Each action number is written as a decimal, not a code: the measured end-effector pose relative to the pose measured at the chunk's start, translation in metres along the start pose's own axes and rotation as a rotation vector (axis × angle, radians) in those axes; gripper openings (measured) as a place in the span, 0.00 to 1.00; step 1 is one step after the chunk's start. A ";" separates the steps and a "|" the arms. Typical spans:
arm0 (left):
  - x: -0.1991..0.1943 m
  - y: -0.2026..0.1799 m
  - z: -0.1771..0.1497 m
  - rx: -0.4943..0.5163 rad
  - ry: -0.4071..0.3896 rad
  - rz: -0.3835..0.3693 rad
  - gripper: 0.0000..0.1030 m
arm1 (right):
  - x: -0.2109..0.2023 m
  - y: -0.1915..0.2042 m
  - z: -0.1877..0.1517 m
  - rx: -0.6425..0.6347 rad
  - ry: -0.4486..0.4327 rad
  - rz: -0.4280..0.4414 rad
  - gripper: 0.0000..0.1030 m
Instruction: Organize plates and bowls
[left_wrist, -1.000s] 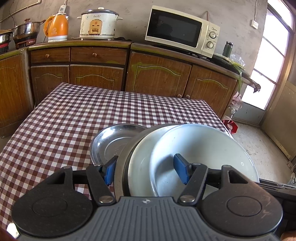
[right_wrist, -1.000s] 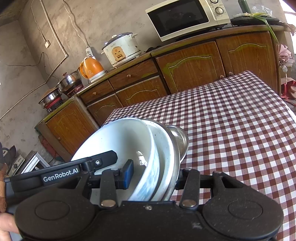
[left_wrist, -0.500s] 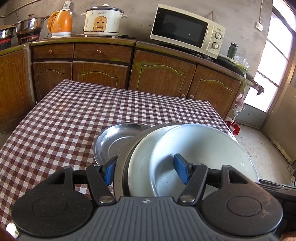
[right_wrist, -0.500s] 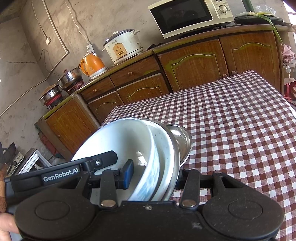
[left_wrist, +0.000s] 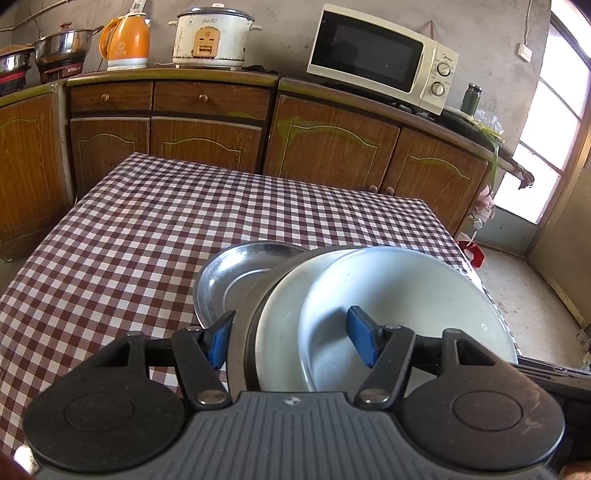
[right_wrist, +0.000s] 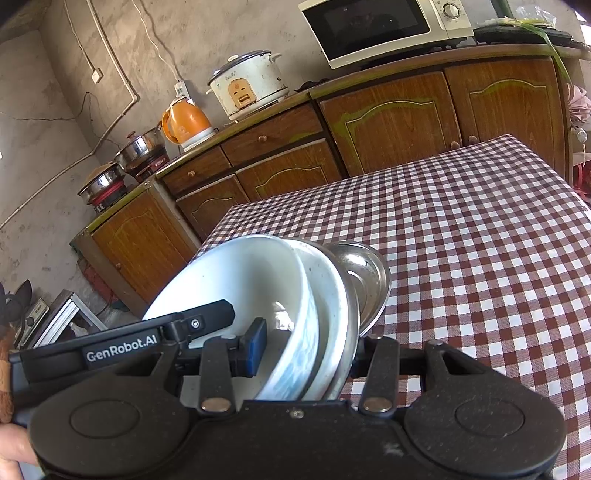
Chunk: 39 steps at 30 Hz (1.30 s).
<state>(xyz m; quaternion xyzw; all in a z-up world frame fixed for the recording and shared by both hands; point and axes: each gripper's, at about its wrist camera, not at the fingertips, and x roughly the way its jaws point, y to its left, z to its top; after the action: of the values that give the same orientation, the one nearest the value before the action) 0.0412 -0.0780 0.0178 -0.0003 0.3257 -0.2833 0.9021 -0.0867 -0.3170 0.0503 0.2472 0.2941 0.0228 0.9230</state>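
I am holding the nested bowls (left_wrist: 399, 306) from both sides: my left claw (left_wrist: 291, 338) and right claw (right_wrist: 306, 349) are each closing on the stack's rim. The stack is tilting just beside the steel plate (left_wrist: 236, 273), which is lying ahead on the bench (left_wrist: 147, 221).

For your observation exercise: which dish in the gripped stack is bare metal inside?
The steel plate, outermost beyond the white bowl; both are white inside.
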 end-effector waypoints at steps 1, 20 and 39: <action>0.000 0.000 0.000 0.000 0.000 0.001 0.63 | 0.000 0.000 0.000 0.000 0.001 0.001 0.51; 0.004 0.007 0.003 -0.006 0.004 0.006 0.63 | 0.010 0.002 0.004 -0.006 0.014 0.007 0.51; 0.011 0.015 0.005 -0.009 0.013 0.010 0.63 | 0.021 0.003 0.005 -0.007 0.025 0.013 0.51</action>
<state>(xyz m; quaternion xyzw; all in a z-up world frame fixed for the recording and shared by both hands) 0.0586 -0.0715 0.0128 -0.0009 0.3325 -0.2775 0.9013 -0.0664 -0.3128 0.0440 0.2454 0.3040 0.0328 0.9200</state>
